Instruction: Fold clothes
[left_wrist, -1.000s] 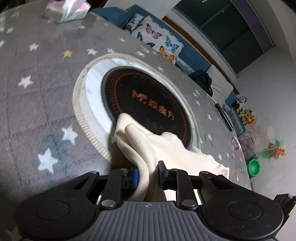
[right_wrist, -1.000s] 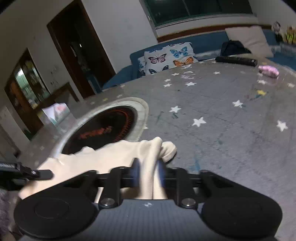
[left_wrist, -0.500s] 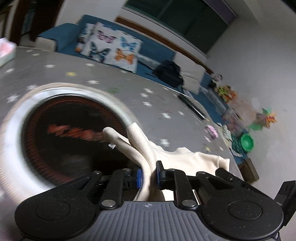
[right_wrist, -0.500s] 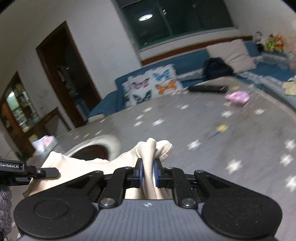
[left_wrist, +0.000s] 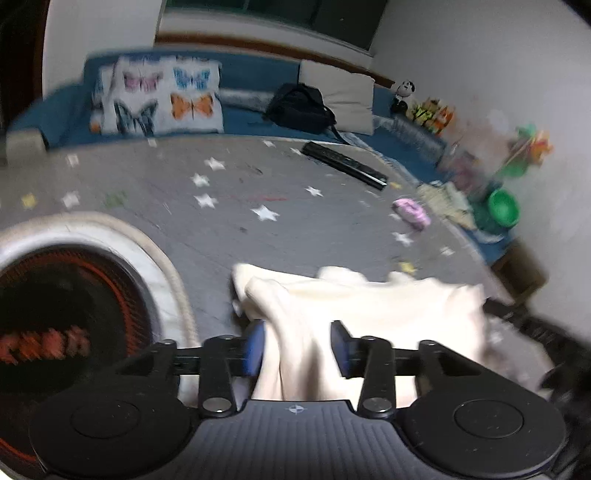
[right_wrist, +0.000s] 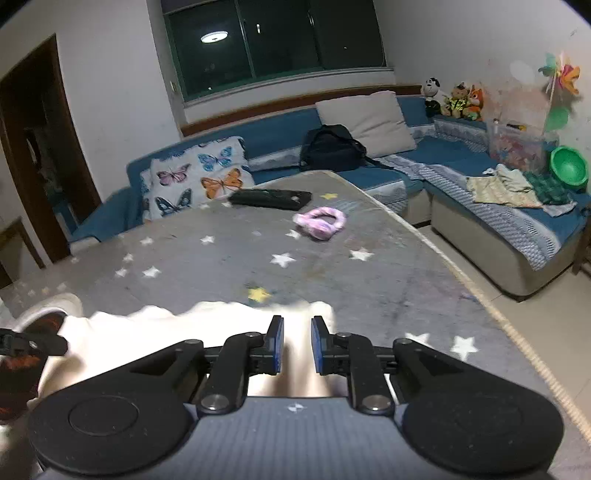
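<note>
Cream garment (left_wrist: 369, 306) is spread on the star-print grey table cover (right_wrist: 332, 266), its near edge passing between both sets of tongs. Left gripper (left_wrist: 297, 345) is parted wide, cloth loose in the gap. Right gripper (right_wrist: 296, 345) is parted narrowly, cloth between the pads, grip unclear. Red lettering on the round heater (left_wrist: 55, 332) is blurred, unreadable.

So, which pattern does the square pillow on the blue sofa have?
The white square pillow has colourful butterflies, sharpest in the right wrist view.

Cream garment (left_wrist: 369, 306): soft matt cloth; tablecloth (right_wrist: 332, 280) matt, perhaps felt-like.
</note>
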